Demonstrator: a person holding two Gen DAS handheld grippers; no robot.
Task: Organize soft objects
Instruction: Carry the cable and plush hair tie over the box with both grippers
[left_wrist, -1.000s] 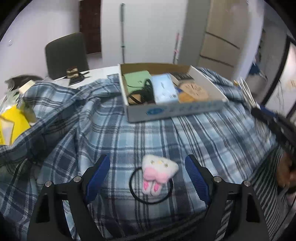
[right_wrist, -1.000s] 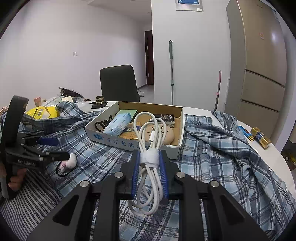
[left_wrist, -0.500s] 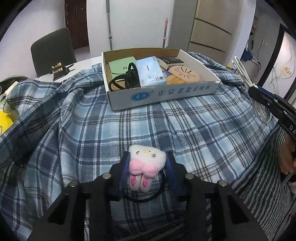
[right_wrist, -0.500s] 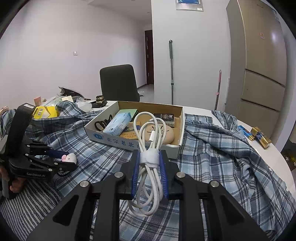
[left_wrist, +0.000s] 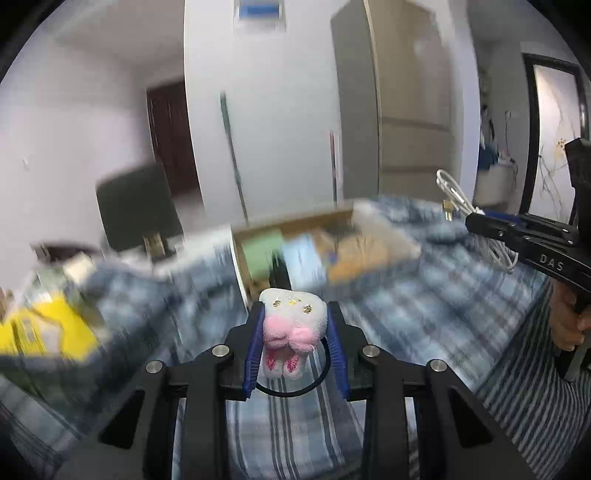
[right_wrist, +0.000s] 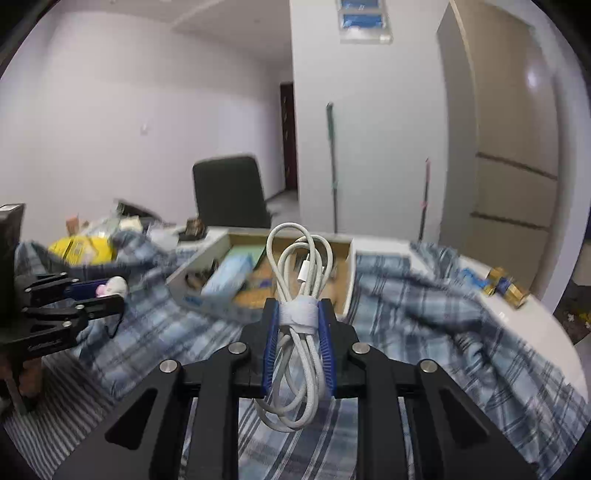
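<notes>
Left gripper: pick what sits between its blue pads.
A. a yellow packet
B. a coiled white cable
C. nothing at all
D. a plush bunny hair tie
D: in the left wrist view the left gripper has its pads pressed on the white-and-pink plush bunny hair tie, whose black elastic loop hangs below.

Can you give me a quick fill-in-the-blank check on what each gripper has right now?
1. The left gripper is closing on a plush hair tie, whose elastic loop is coloured ____.
2. The right gripper is shut on a coiled white ____.
3. The cardboard box sits on a cloth with a ____ pattern.
4. Beyond the box stands a dark ____.

Missing words: black; cable; plaid; chair
</notes>
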